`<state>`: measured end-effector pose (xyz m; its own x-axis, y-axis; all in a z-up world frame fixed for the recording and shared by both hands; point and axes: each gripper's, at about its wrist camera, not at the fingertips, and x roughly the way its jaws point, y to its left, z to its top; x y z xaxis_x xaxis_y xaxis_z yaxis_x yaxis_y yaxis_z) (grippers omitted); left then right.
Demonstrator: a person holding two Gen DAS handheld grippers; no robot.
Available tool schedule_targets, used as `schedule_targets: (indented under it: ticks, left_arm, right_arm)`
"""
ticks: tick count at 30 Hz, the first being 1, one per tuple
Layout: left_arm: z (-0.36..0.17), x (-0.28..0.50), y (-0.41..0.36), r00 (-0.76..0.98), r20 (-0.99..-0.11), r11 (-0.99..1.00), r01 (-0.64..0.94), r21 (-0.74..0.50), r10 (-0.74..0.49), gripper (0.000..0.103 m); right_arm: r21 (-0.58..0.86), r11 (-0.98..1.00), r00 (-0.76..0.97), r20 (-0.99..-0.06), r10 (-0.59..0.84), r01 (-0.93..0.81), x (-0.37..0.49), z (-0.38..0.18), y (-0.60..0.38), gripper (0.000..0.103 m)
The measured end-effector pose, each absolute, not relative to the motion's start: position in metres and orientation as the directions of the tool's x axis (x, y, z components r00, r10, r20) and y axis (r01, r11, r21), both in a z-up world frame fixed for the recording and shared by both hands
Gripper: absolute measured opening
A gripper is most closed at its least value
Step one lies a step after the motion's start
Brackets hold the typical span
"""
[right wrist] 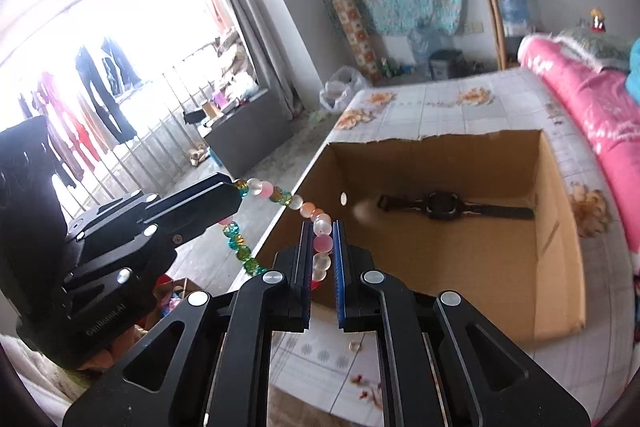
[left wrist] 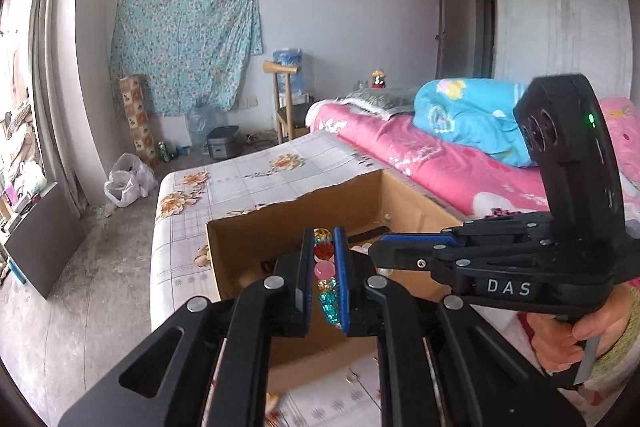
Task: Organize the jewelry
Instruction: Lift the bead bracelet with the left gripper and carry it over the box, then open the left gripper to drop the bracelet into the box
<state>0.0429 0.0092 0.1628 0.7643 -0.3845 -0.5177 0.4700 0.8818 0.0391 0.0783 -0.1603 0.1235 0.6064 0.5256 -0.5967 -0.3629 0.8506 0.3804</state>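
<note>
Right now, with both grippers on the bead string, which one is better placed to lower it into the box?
Probably the right. The right gripper pinches the bead string at the box rim, near the watch. The left gripper holds the end farther outside the box.

My left gripper (left wrist: 324, 279) clamped, blue pads (left wrist: 341, 279) pinching bead string (left wrist: 325, 273). My right gripper (right wrist: 322, 259) likewise closed on same string, other stretch. Both point forward, right tips crossing just ahead of left. My right hand (left wrist: 568, 339) wraps handle, fingers curled on trigger.
</note>
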Motion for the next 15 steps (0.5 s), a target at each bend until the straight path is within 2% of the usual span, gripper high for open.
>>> schedule_targets:
  ticks: [8, 13, 15]
  left_arm:
    - [0.109, 0.113, 0.016, 0.669, -0.677, 0.904, 0.427, 0.015, -0.305, 0.009]
    - [0.084, 0.129, 0.022, 0.624, -0.734, 0.910, 0.414, 0.018, -0.269, 0.009]
    - [0.078, 0.134, 0.022, 0.619, -0.746, 0.913, 0.406, 0.037, -0.245, 0.010]
  right_arm:
    - [0.418, 0.860, 0.423, -0.750, 0.509, -0.295, 0.146, 0.076, -0.138, 0.008]
    - [0.396, 0.875, 0.335, -0.814, 0.475, -0.278, 0.160, 0.053, -0.122, 0.008]
    - [0.392, 0.882, 0.319, -0.828, 0.462, -0.263, 0.165, 0.047, -0.123, 0.012]
